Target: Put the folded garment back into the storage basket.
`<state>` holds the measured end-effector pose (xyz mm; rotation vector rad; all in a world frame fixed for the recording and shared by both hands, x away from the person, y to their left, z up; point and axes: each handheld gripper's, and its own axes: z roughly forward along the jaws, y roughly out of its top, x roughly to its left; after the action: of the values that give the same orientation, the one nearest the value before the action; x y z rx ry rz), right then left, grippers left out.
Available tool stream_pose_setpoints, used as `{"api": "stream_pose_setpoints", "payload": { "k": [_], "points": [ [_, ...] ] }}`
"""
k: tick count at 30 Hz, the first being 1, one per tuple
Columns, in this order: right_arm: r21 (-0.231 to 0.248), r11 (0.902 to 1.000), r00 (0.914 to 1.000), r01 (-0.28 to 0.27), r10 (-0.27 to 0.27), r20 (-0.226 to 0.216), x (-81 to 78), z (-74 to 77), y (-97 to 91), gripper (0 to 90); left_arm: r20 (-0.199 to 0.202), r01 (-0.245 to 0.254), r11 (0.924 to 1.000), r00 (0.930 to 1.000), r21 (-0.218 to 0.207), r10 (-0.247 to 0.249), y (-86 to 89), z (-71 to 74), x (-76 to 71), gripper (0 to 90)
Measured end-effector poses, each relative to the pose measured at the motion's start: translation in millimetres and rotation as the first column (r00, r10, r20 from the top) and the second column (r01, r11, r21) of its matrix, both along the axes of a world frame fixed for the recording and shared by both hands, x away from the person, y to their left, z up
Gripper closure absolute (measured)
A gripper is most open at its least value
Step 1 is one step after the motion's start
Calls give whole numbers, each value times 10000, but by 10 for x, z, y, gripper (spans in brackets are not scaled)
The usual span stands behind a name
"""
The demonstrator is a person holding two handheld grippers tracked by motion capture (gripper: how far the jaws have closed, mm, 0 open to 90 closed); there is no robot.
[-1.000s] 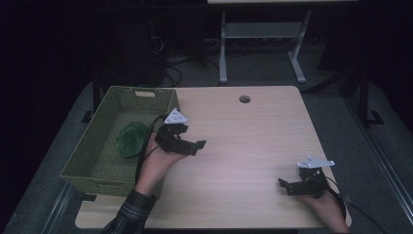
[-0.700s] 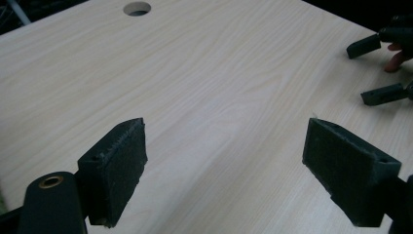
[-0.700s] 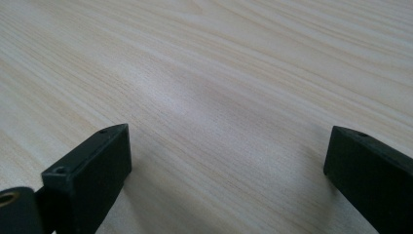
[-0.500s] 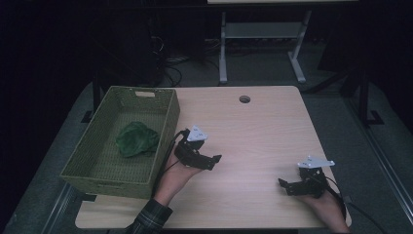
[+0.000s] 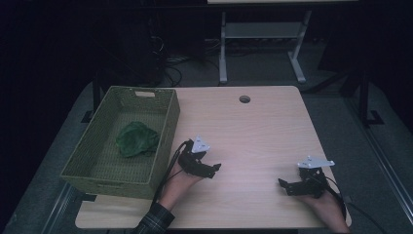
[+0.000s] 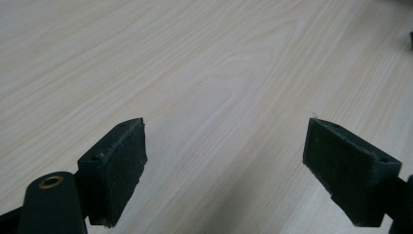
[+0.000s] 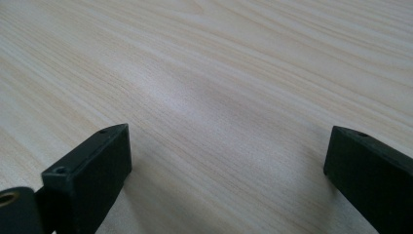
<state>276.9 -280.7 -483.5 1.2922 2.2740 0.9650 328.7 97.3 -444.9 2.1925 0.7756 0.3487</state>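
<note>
A green cloth point(image 5: 137, 139) lies crumpled inside the woven basket point(image 5: 168, 127), near the middle of its floor. The basket sits at the left side of the worktop point(image 5: 258, 131). The left tongs point(image 5: 210, 169) rest low over the bare wood just beside the basket's right wall, and their jaws stand wide apart with nothing between them, as the left gripper view shows. The right tongs point(image 5: 286, 185) sit well apart from the basket, near the worktop's front right corner, and their jaws are also spread wide and hold nothing. It looks like the job of putting the cloth in the basket is done, and the hands are coming to rest. To do this part well, the left hand point(image 5: 178, 183) should keep clear of the basket wall so it does not bump or push it. Both tongs should stay low and still on the wood, with the cables point(image 5: 168, 168) kept away from the basket rim so they do not catch on it. The cloth should be left alone.
</note>
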Motion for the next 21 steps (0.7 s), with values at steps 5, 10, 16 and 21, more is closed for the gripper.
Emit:
{"api": "stream_pose_setpoints", "payload": {
  "k": [5,10,16,21],
  "points": [
    [-1,10000,10000,4,-4,4,0,0,0,28,-23,-58,9998,10000,206,58,9,-159,9,153],
    [0,10000,10000,3,-3,2,0,0,0,28,-112,-86,9995,9999,304,89,8,-257,15,153],
    [-6,10000,10000,3,-3,-2,0,1,0,28,-1,-102,9992,9999,396,102,15,-329,28,151],
    [-8,10000,10000,-4,4,0,-1,0,0,28,-135,-56,9994,9999,346,61,22,-334,41,144]
  ]
}}
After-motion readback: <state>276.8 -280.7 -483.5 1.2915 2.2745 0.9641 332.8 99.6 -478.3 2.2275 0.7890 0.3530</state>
